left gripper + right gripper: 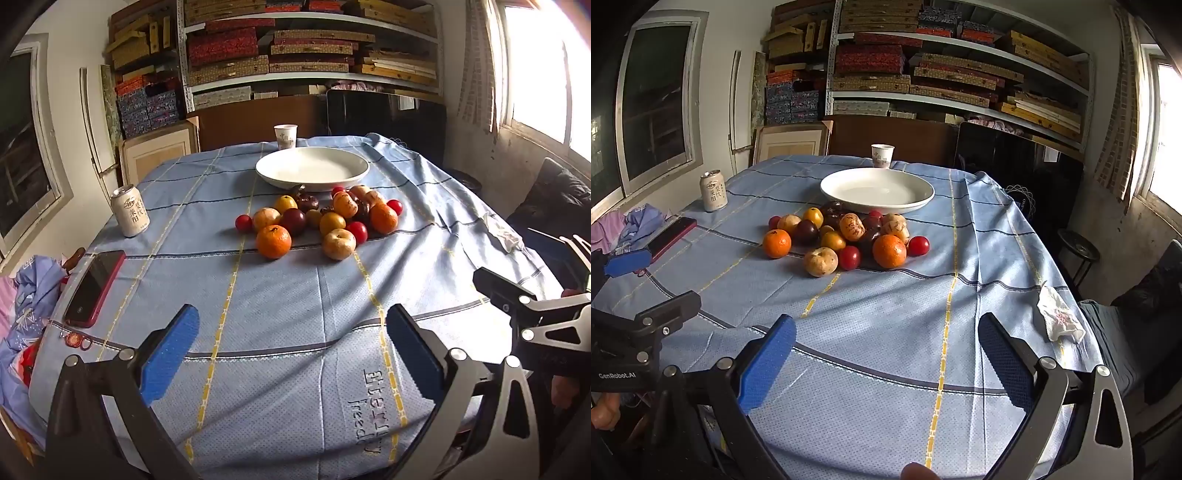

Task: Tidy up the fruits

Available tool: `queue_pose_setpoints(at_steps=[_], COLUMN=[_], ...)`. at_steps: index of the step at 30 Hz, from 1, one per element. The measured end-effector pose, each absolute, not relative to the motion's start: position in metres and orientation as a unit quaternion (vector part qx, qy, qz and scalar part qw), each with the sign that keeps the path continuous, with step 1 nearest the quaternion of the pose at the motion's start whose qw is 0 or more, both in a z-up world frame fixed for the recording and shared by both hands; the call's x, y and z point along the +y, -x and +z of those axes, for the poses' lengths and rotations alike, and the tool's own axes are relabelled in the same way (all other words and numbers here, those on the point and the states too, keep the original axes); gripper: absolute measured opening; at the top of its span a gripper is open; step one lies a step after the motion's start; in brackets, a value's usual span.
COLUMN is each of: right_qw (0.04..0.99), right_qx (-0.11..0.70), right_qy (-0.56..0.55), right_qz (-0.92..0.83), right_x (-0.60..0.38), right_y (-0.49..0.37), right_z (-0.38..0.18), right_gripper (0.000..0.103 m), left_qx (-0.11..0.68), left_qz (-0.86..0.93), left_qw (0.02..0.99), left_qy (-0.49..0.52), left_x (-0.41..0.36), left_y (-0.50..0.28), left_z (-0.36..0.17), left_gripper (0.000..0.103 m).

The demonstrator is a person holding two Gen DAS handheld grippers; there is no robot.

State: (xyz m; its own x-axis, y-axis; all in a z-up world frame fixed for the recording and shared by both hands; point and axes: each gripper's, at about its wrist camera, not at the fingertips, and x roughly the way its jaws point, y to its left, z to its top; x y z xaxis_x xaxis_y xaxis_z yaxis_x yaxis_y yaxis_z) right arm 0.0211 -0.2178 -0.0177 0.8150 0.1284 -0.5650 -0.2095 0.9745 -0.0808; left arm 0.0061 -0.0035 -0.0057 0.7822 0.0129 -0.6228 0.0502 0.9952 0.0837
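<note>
While both grippers are hanging low over the near edge of the table, the left gripper (291, 354) and the right gripper (886, 358) are holding their blue pads wide apart with nothing between them. Well ahead of them, the fruits (317, 221) are lying in a loose pile on the blue tablecloth (886, 314), just in front of the white plate (877, 190), which is sitting empty. I think the round fruits could be rolling away if a finger is bumping the pile, since they are smooth and leaning on each other. Little red ones like the cherry tomato (918, 246) look soft and could be getting squashed by a hard squeeze. Oranges (274, 241) are looking bumpy and firm. Cloth ahead is lying in wrinkles, so a dragging finger could be pulling it and shaking the drink can (130, 211) off to the left.
</note>
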Motion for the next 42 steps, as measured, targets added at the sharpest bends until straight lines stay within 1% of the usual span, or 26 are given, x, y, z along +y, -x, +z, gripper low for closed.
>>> queue_pose_setpoints(at_steps=[17, 42], right_qw=[0.948, 0.947], right_qx=[0.298, 0.303], right_qy=[0.067, 0.065], right_qz=[0.087, 0.086], right_x=[-0.221, -0.22], right_y=[-0.023, -0.024], right_z=[-0.017, -0.019], right_gripper=[0.099, 0.099], left_qx=[0.313, 0.33], left_qz=[-0.008, -0.002], left_qw=[0.949, 0.943], left_qy=[-0.047, -0.032], left_x=[0.001, 0.007], left_y=[-0.001, -0.005], left_z=[-0.004, -0.008], left_gripper=[0.099, 0.099])
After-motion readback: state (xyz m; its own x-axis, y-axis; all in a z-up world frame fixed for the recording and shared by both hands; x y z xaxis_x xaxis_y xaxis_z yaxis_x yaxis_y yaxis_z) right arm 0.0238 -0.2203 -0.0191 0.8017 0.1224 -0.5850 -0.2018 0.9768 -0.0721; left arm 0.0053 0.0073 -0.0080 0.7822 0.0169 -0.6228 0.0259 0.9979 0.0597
